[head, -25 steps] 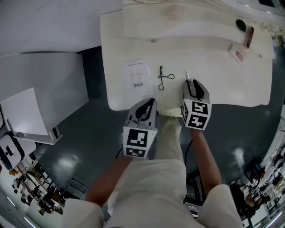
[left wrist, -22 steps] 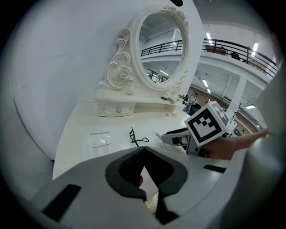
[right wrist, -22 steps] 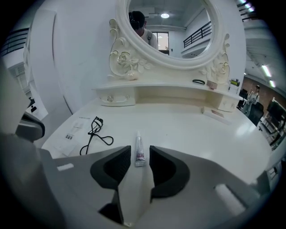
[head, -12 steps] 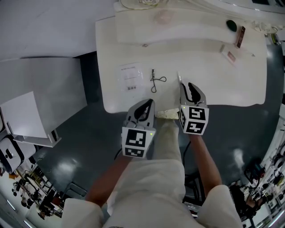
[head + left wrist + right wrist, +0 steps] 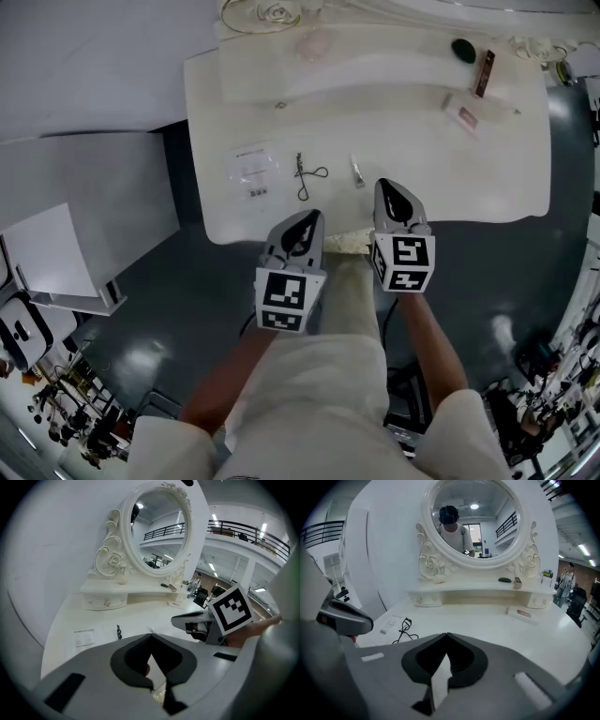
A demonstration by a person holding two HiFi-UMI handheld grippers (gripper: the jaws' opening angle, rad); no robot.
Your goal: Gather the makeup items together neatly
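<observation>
On the white dressing table [image 5: 506, 178] lie a black eyelash curler [image 5: 305, 173], a small white stick [image 5: 357, 171] and a printed sachet [image 5: 251, 169]. A pink-labelled box [image 5: 462, 114] lies at the right. On the shelf behind it are a dark red lipstick [image 5: 484, 73] and a dark compact [image 5: 462, 50]. My right gripper [image 5: 387, 186] hovers at the front edge, just right of the stick, shut with nothing seen in it. My left gripper [image 5: 314, 217] is shut and empty over the front edge. The curler [image 5: 405, 630] and box [image 5: 521, 613] show in the right gripper view.
An ornate oval mirror [image 5: 476, 517] stands on the raised shelf [image 5: 487, 592] at the back. A white wall or panel [image 5: 84, 178] borders the table's left side. Dark floor [image 5: 487, 272] lies beyond the front edge. A white stand [image 5: 56, 253] is at the lower left.
My right gripper has drawn back and to the right from the white stick, which stays on the table. The head view has shifted, so the table sits further left.
</observation>
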